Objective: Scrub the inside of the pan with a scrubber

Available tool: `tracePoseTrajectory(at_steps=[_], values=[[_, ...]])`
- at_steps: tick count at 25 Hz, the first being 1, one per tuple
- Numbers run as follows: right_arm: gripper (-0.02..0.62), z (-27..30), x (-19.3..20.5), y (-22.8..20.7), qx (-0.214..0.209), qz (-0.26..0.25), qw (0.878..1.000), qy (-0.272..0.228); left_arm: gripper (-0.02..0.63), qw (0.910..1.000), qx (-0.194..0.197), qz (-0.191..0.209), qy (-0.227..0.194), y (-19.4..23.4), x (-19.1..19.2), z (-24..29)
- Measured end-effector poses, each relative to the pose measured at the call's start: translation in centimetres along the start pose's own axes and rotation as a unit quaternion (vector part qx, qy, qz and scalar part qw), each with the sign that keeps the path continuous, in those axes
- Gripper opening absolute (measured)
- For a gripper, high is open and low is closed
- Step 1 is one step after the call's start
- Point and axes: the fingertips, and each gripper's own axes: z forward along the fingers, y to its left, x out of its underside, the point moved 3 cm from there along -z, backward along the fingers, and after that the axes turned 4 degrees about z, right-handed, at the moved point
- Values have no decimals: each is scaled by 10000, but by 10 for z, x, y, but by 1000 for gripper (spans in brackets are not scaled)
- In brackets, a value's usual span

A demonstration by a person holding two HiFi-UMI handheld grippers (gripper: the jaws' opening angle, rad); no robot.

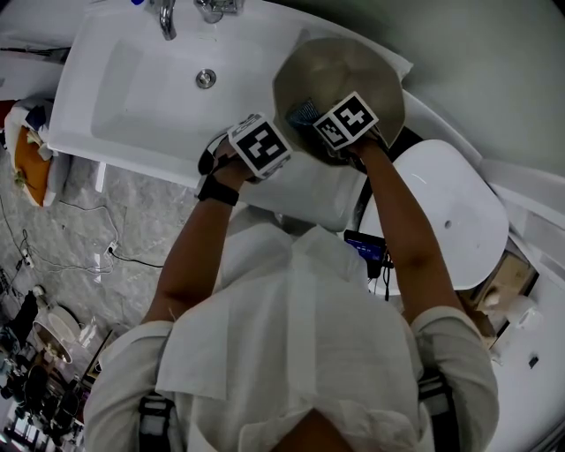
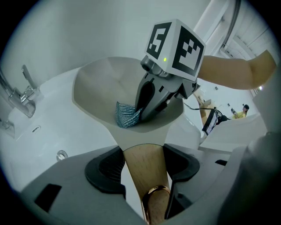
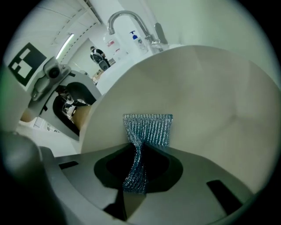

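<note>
Pan (image 1: 340,75) sat upper centre-right in the head view, tilted over the right rim of the white sink (image 1: 132,106), probably so the bowl faced the scrubbing hand and any mess fell into the basin. The left gripper (image 2: 142,167) steadied it, its jaws fairly wide and clamped on the pan's handle (image 2: 144,151). The handle was tapered pale wood with visible grain and a copper-coloured metal ring (image 2: 154,195) at its end.

The right gripper (image 3: 137,169) had narrow jaws pinching the scrubber (image 3: 149,129). Its free end lay flat against the pan's inner wall, so scrubbing looked under way. The scrubber was a blue-silver knitted mesh, ribbed and floppy, twisted where pinched. The pan's inside was smooth, matte beige and gently curved. A chrome tap (image 1: 166,18) was at the upper left.
</note>
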Motion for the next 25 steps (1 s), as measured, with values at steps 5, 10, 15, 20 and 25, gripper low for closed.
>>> tracePoseTrajectory(at_steps=[5, 10, 15, 20, 25], values=[[52, -17, 17, -26, 70, -39, 9993, 375, 273, 10000, -28, 7, -23, 1, 0, 1], [52, -50, 26, -89, 1253, 375, 9904, 451, 273, 10000, -23, -10, 18, 1, 1, 1], [54, -59, 20, -113, 1993, 366, 9747, 943, 273, 10000, -8, 16, -65, 0, -2, 1], [54, -53, 27, -101, 2028, 341, 9672, 1494, 273, 10000, 0, 2, -24, -1, -1, 1], [54, -40, 47, -61, 942, 433, 9748, 1976, 273, 10000, 6, 0, -6, -2, -1, 0]])
